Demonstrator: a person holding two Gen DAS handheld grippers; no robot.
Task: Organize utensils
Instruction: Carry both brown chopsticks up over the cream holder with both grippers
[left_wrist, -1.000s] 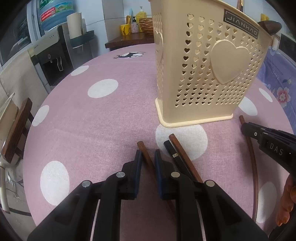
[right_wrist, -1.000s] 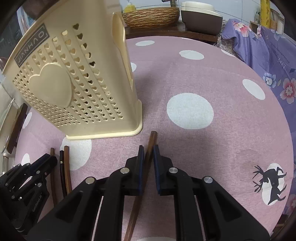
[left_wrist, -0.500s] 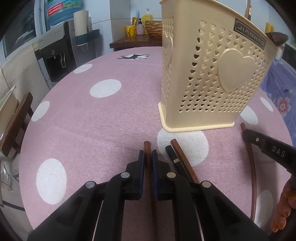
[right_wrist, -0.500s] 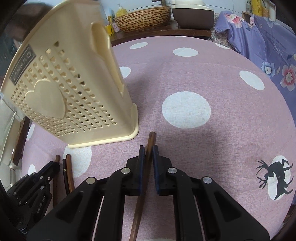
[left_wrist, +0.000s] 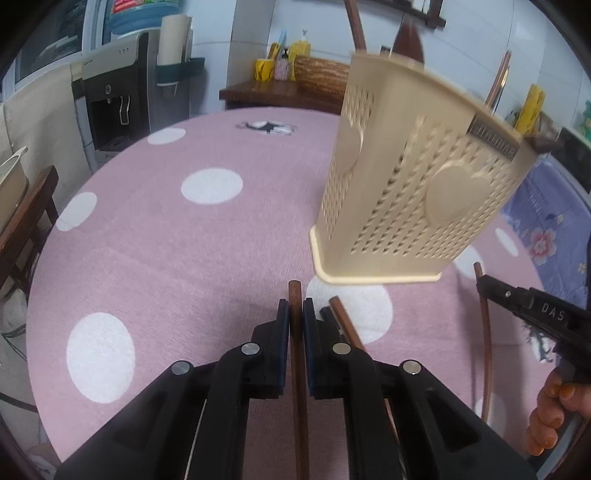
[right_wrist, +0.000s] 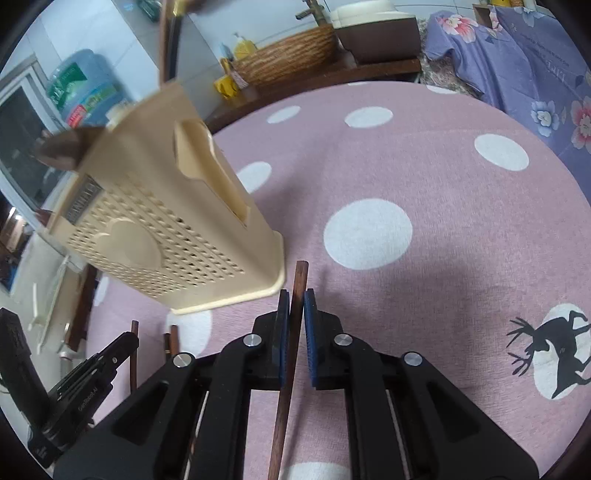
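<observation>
My left gripper (left_wrist: 295, 306) is shut on a brown wooden chopstick (left_wrist: 294, 290), whose tip pokes out just past the pads. Two more chopsticks (left_wrist: 341, 317), one brown and one black, lie on the cloth just right of it. The cream heart-pattern utensil holder (left_wrist: 417, 206) stands behind them with several handles sticking out of its top. My right gripper (right_wrist: 296, 299) is shut on another brown chopstick (right_wrist: 301, 273), right of the holder (right_wrist: 166, 229). In the right wrist view the left gripper (right_wrist: 125, 341) shows at the lower left. In the left wrist view the right gripper (left_wrist: 484, 286) shows at the right edge.
The round table has a pink cloth with white dots (left_wrist: 166, 240) and a deer print (right_wrist: 554, 347). A water dispenser (left_wrist: 114, 99) and a chair (left_wrist: 26, 221) stand to the left. Behind is a sideboard with a wicker basket (right_wrist: 291, 55). Purple floral fabric (right_wrist: 517, 62) lies at the right.
The left jaws closed onto the chopstick. Both grippers have risen and rolled a little with their chopsticks, so the holder now looks tilted and farther off.
</observation>
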